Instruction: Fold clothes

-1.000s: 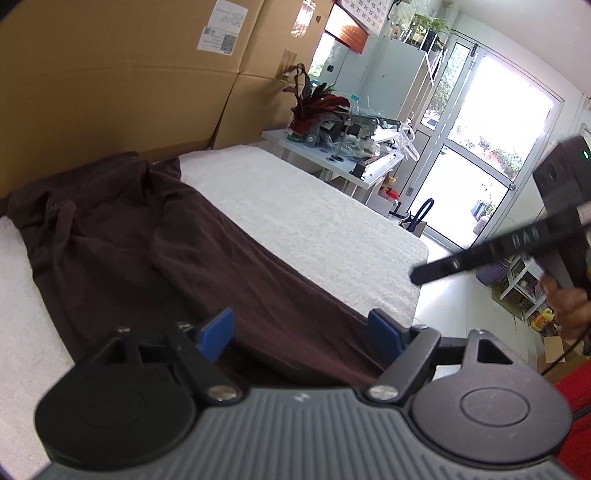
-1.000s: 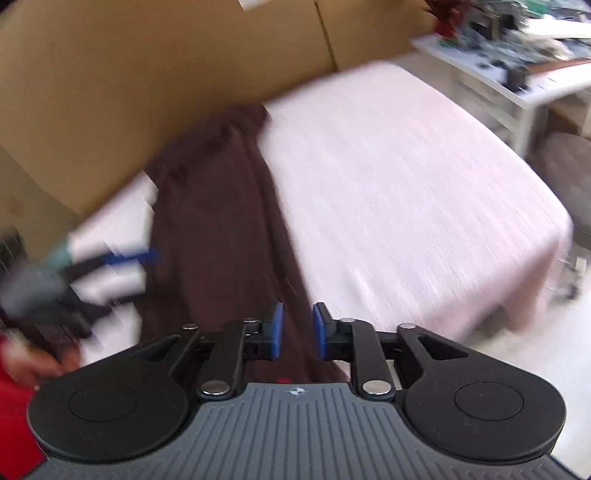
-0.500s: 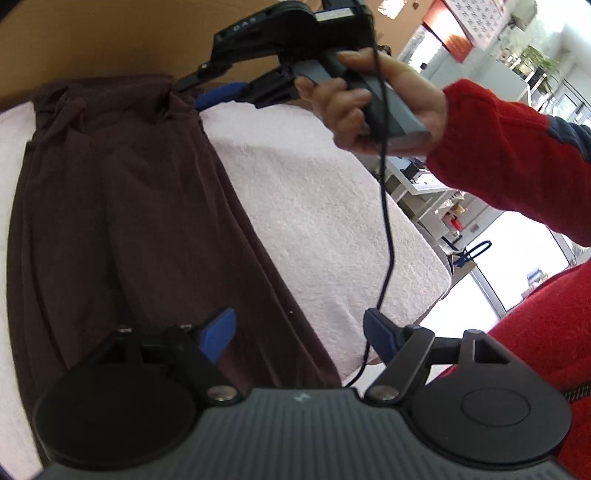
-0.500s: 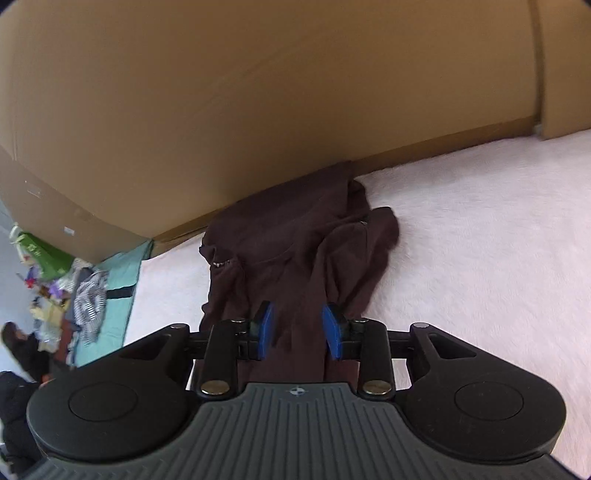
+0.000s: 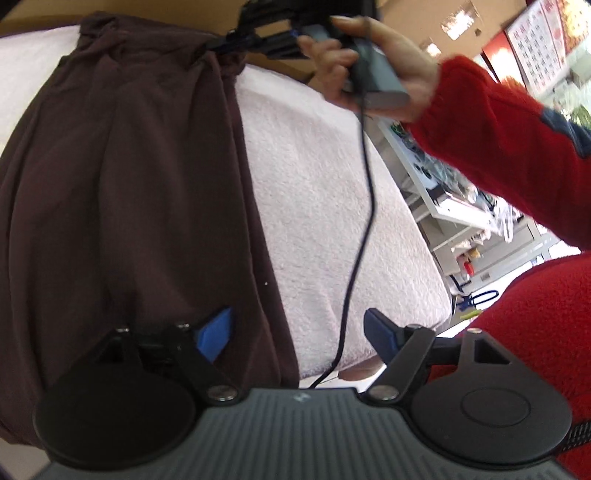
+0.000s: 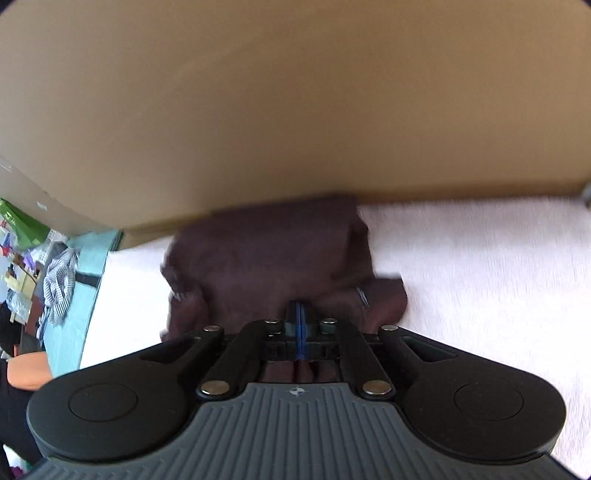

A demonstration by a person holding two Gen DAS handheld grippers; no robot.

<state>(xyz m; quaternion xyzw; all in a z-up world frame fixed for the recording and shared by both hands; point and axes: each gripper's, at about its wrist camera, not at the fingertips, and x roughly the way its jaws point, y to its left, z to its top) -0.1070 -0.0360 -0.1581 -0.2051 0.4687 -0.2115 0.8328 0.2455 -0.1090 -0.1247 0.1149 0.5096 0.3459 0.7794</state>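
Observation:
A dark brown garment (image 5: pixel 122 177) lies lengthwise on a white towel-covered bed (image 5: pixel 325 206). My left gripper (image 5: pixel 299 332) is open above the garment's near end and right edge, holding nothing. My right gripper (image 6: pixel 299 317) is shut on the garment's far end (image 6: pixel 269 251), close to the cardboard wall. In the left wrist view the right gripper (image 5: pixel 255 33) shows at the garment's far right corner, held by a hand in a red sleeve, with its cable hanging down.
Large cardboard boxes (image 6: pixel 295 103) stand right behind the bed. A white desk with clutter (image 5: pixel 454 206) stands past the bed's right side. A teal mat and striped clothing (image 6: pixel 62 284) lie on the floor at the left.
My right gripper moved to the garment's far end and shut on the cloth. My left gripper stayed open and shifted slightly over the near end.

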